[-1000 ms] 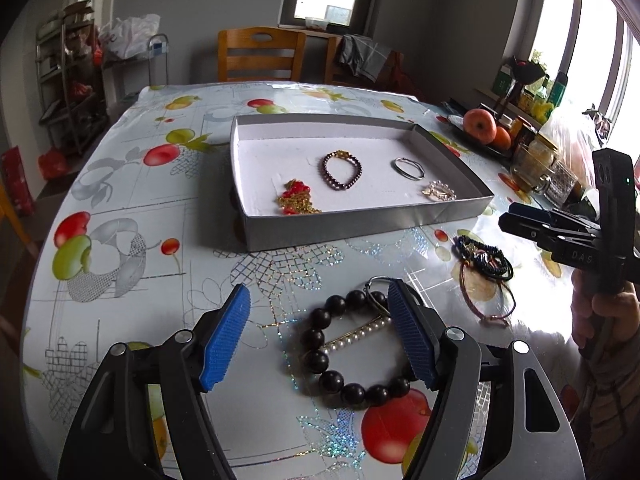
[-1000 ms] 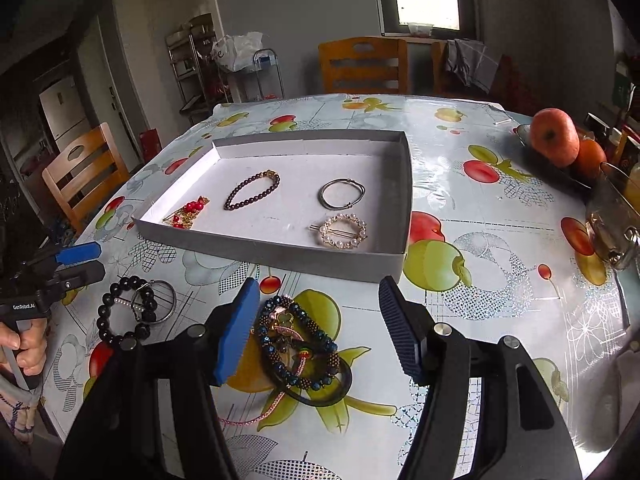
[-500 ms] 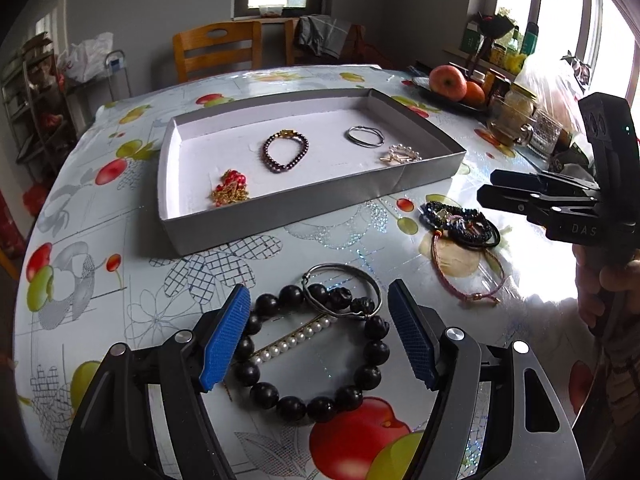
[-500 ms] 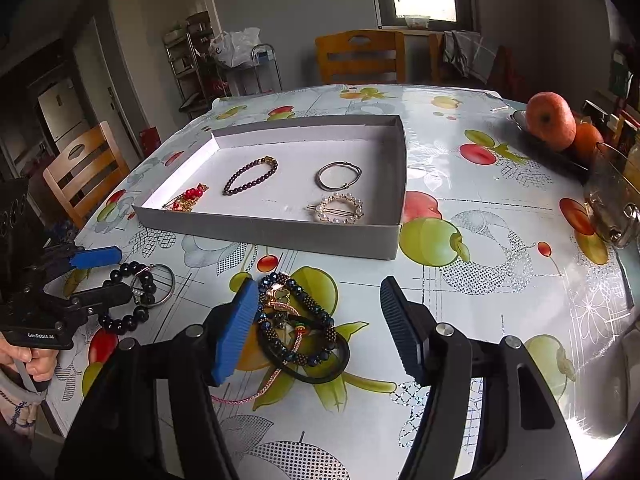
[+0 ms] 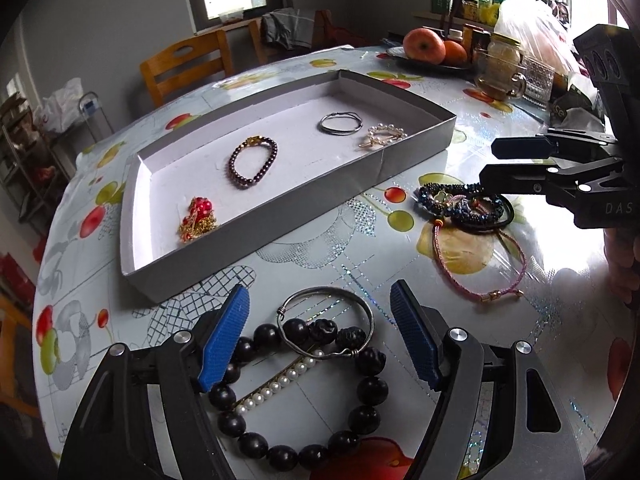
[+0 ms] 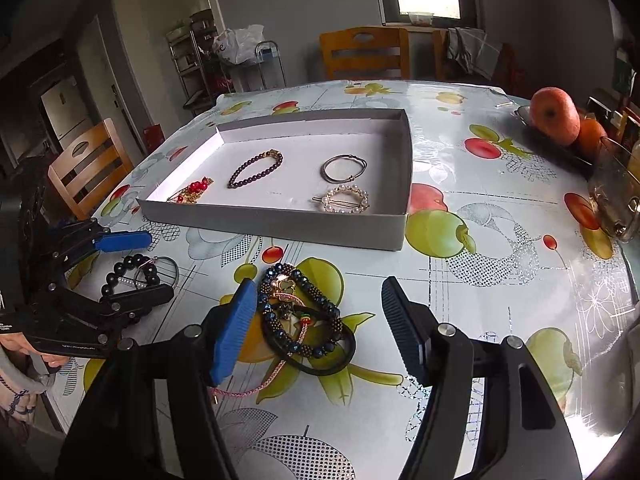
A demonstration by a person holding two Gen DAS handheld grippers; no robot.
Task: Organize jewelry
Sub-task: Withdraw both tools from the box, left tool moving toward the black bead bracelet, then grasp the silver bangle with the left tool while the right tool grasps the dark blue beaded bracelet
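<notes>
Left tongs [image 5: 320,336] tilted down, agape over bracelet [image 5: 304,392]

- Tablecloth [image 6: 500,216]: glossy plastic sheet, reflecting window light.
- Tray [image 5: 256,236]: matt grey card, showing white paper lining.
- Bangle [image 5: 326,320]: bare metal wire, gleaming.
- Bead bracelet [image 5: 360,412]: dark polished beads, shining faintly.
- Chair [image 6: 364,54]: varnished wood.

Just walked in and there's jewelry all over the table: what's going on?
A person is sorting jewelry into a grey tray, which holds four pieces. The left tongs hover open over a black bead bracelet; the right tongs hover open over a tangle of dark bracelets. Nothing is gripped.
</notes>
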